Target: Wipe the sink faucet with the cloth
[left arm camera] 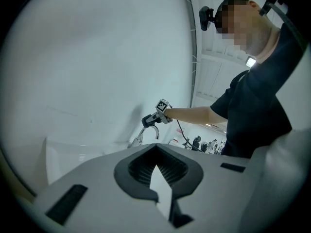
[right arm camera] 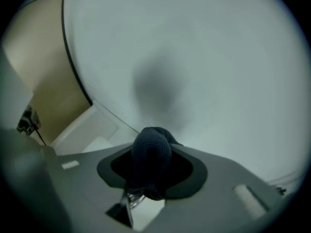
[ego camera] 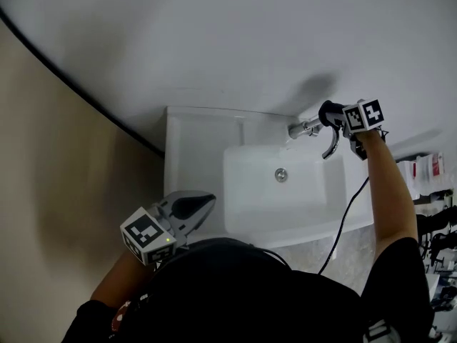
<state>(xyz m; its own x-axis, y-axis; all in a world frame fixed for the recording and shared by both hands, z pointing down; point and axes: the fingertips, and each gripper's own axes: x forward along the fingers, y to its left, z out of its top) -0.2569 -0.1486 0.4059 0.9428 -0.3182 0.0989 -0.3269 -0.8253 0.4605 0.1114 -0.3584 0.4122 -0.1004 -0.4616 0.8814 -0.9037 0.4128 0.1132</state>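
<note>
Right gripper (ego camera: 331, 114): clamped on dark cloth (right arm camera: 151, 155), which we press onto faucet (ego camera: 308, 128) for wiping | left gripper (ego camera: 194, 206): closed, empty, parked clear at sink (ego camera: 187, 138) front-left corner.

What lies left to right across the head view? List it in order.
Grey left claw → round metal sink drain → chrome wall-mounted faucet → right claw gripping a dark knitted cloth.

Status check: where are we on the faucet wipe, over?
Right gripper shut on cloth, at faucet. Left gripper shut, empty, above sink left ledge. Nothing blocking faucet.
</note>
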